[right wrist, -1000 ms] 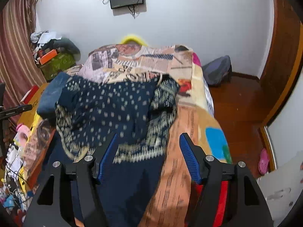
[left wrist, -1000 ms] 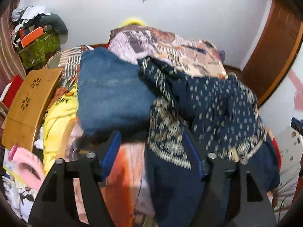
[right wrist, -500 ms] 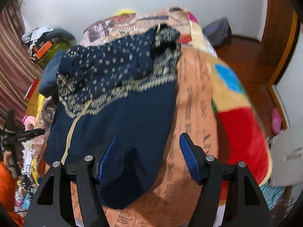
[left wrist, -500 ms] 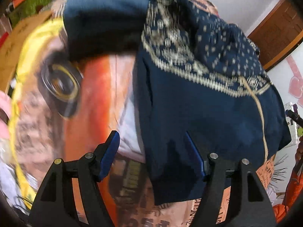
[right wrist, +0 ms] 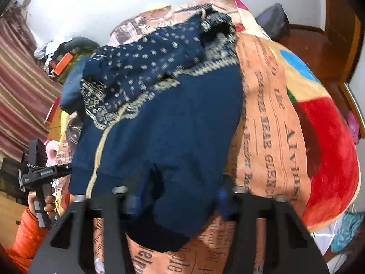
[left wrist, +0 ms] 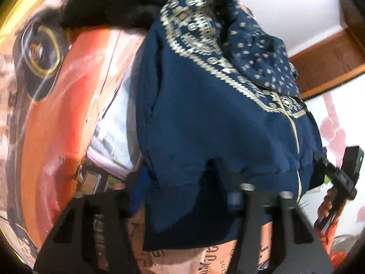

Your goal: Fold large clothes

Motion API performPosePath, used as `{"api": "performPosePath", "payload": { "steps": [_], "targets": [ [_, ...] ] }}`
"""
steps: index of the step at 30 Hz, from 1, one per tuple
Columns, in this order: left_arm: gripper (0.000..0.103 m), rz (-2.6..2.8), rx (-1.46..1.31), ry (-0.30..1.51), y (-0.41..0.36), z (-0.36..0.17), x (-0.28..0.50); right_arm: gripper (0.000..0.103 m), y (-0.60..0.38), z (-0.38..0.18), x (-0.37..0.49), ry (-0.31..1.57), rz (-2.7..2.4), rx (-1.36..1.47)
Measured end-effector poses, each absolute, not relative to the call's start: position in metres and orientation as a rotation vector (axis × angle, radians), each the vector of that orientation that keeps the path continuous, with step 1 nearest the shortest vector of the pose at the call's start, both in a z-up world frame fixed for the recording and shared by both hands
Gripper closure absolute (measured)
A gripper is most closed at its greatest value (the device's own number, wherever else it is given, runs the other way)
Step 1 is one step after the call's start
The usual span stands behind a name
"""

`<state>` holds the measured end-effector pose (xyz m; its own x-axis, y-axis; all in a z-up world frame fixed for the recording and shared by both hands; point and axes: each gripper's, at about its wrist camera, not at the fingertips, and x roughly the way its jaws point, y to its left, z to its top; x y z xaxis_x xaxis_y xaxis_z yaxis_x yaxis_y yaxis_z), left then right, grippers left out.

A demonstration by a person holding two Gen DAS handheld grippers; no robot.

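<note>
Navy patterned jacket (left wrist: 205,118) spread on printed bed blanket (right wrist: 269,125); left tongs (left wrist: 187,194) closing over jacket hem, near corner; right tongs (right wrist: 175,201) closing over hem, opposite corner, cloth between jaws.

Black hand-held gripper (left wrist: 182,182): blue pads, silver screws on angular fingers. Puffy orange jacket sleeve (right wrist: 26,235).

The right tool (right wrist: 176,202) is closing on the navy sweater's (right wrist: 164,132) hem, atop the blanket (right wrist: 273,114).
</note>
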<state>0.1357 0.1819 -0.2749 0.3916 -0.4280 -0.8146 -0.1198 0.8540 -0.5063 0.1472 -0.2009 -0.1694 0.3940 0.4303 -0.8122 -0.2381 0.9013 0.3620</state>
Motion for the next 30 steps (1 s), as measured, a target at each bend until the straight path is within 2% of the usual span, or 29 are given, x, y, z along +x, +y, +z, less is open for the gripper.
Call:
{"api": "performPosePath", "payload": {
  "steps": [2, 6, 18, 23, 30],
  "targets": [
    [0.090, -0.218, -0.507, 1.153, 0.178, -0.265, 0.139, 0.087, -0.199, -0.165, 0.150, 1.071, 0.445, 0.210],
    [0.091, -0.248, -0.486, 1.087, 0.179, -0.238, 0.146, 0.093, -0.198, -0.153, 0.161, 1.043, 0.487, 0.269],
    [0.093, -0.298, -0.454, 0.710, 0.188, -0.091, 0.216, 0.094, -0.191, -0.071, 0.220, 0.787, 0.527, 0.283],
    [0.093, -0.232, -0.442, 0.644, 0.197, -0.075, 0.268, 0.094, -0.195, -0.057, 0.268, 0.723, 0.479, 0.309],
    [0.093, -0.117, -0.433, 0.709, 0.217, -0.106, 0.347, 0.094, -0.199, -0.088, 0.341, 0.783, 0.377, 0.325]
  ]
}}
